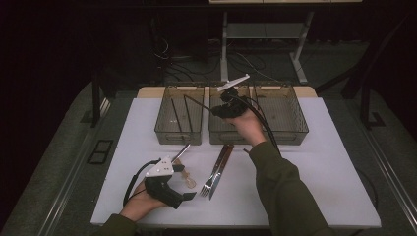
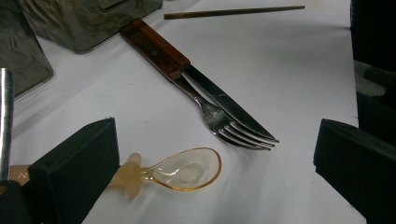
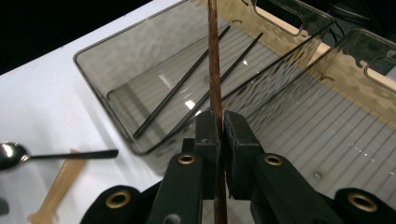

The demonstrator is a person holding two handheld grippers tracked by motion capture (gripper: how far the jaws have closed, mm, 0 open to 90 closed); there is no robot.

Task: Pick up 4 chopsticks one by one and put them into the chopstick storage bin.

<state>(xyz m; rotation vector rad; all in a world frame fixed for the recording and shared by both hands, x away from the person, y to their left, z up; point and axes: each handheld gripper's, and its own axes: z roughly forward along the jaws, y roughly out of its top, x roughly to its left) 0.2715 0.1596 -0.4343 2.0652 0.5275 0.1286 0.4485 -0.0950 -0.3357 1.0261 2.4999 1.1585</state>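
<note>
Broadly, a white table [image 1: 319, 162] carries three clear smoky bins in a row along its far edge: a left bin [image 1: 179, 114], a middle bin [image 1: 222, 132] and a right bin [image 1: 282, 114]. The left bin already holds two black chopsticks [image 3: 180, 91] lying lengthwise. Nearer the person, loose cutlery lies on the table: a wooden-handled knife [image 1: 221, 162] with a fork [image 1: 212, 178] beside it, touching, then a small amber spoon [image 2: 182, 170] and a metal spoon [image 3: 11, 154].

The right hand-held gripper [image 3: 221, 123] is raised above the near wall between the left and middle bins, its jaws clamped on a brown chopstick [image 3: 214, 56] that stands steeply between them. The left hand-held gripper [image 1: 189, 195] rests low at the near left of the table, jaws wide apart with nothing in them, the amber spoon just ahead.

To finish well, the right hand should probably carry the brown chopstick over the left bin, tip it to run lengthwise like the two black ones, lower it close to the ribbed floor, and only then let go, so it does not bounce or catch on the wall
</note>
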